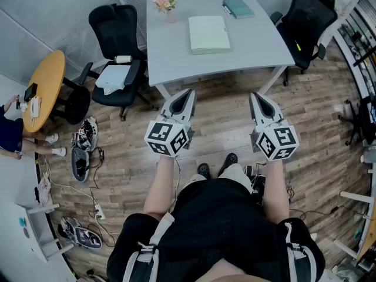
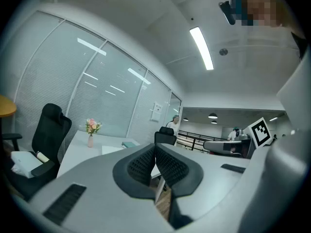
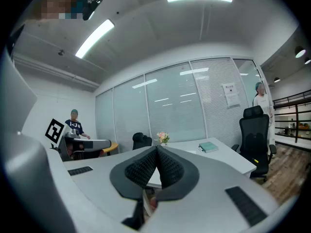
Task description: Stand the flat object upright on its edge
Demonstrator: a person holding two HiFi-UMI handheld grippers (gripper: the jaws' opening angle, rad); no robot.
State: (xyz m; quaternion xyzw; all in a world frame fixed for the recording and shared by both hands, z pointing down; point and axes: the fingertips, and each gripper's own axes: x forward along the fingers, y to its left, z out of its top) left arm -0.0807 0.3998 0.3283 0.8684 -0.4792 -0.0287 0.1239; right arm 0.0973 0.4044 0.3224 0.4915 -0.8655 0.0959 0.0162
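A pale green flat book [image 1: 208, 34] lies flat in the middle of the light grey table [image 1: 264, 46], well ahead of both grippers. My left gripper [image 1: 188, 93] is shut and empty, held level over the wooden floor just short of the table's near edge. My right gripper [image 1: 257, 97] is shut too, with nothing in it, at the same distance to the right. In the left gripper view the closed gripper [image 2: 155, 147] points at the table, where the book [image 2: 112, 150] shows as a thin pale slab. The right gripper [image 3: 157, 149] has its pads pressed together.
A smaller teal book [image 1: 238, 7] and a vase of flowers [image 1: 166, 3] stand at the table's far side. Black office chairs sit at the left [image 1: 117, 40] and right [image 1: 305, 28]. A round yellow table [image 1: 44, 87], shoes and cables lie on the floor at left.
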